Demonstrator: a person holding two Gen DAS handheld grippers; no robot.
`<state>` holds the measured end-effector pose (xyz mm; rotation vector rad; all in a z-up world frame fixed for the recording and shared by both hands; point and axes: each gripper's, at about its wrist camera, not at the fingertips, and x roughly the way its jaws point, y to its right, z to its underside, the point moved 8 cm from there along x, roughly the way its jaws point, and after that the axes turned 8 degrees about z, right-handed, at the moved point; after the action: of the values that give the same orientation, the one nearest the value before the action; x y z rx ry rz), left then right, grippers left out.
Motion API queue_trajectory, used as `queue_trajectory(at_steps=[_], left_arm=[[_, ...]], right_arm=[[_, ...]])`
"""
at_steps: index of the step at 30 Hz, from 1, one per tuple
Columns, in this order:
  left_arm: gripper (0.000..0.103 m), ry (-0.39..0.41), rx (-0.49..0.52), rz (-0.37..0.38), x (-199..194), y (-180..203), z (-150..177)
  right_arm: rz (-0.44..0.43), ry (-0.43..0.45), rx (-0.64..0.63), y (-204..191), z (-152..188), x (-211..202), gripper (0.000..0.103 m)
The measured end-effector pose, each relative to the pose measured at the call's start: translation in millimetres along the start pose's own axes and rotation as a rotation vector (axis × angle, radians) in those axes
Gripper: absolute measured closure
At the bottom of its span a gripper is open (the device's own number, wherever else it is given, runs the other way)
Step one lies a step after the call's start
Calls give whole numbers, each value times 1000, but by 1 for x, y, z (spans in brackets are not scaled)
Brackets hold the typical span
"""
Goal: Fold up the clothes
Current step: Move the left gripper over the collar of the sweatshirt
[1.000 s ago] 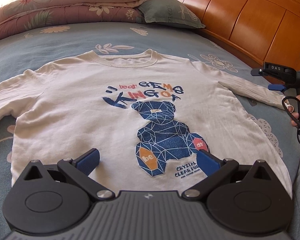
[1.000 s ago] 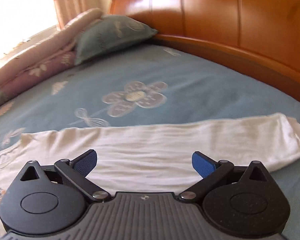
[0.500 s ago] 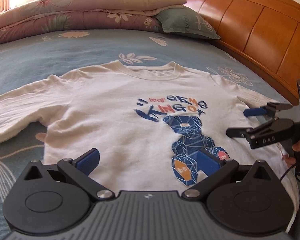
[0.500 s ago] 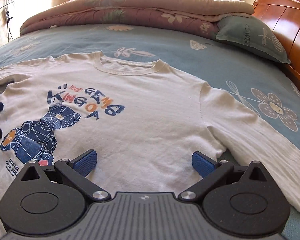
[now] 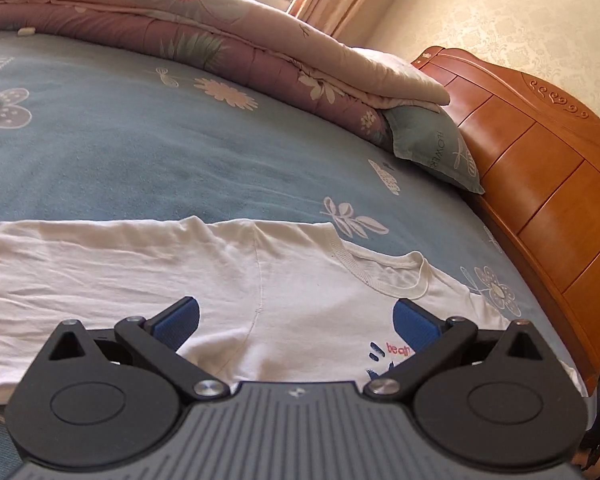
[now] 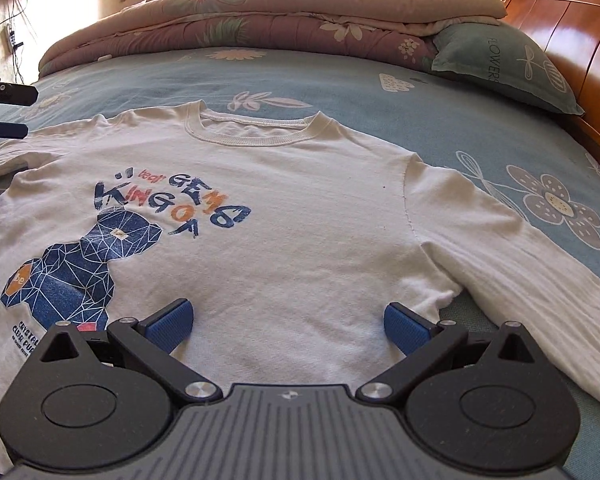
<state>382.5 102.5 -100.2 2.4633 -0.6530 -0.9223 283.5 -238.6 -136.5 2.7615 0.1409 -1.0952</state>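
White long-sleeved shirt [image 6: 300, 216] is spread flat, print up, on the blue bedsheet [image 6: 380, 64]. Left gripper [image 5: 296, 318] is held released above its shoulder seam; right gripper [image 6: 288, 322] is released over its lower body.

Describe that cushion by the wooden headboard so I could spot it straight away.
Start at the orange-brown wooden headboard on the right side of the bed. Where the rolled pink floral quilt ends against it lies the pillow, partly tucked under the quilt's end. It is the only grey-green piece of bedding, printed with pale line drawings and the word FLOWERS.
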Motion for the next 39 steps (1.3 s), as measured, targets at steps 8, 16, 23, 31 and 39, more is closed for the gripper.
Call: queue_trajectory(at_steps=[8,16,23,31,39], left_arm=[[1,-119,-81,27,-5,6,21],[1,-75,-146,-6,11,-28,32],[1,-17,-61,16,17,-17,30],[1,-21,-13,173,-11,21,19],[1,-16,5,160,-33,26,8]], right_arm=[[-1,13,-1,0,0,1,0],[1,13,-3,0,0,0,0],[1,9,-7,0,0,-1,0],[0,9,-8,0,1,-1,0],[1,11,-7,-1,1,-1,0]])
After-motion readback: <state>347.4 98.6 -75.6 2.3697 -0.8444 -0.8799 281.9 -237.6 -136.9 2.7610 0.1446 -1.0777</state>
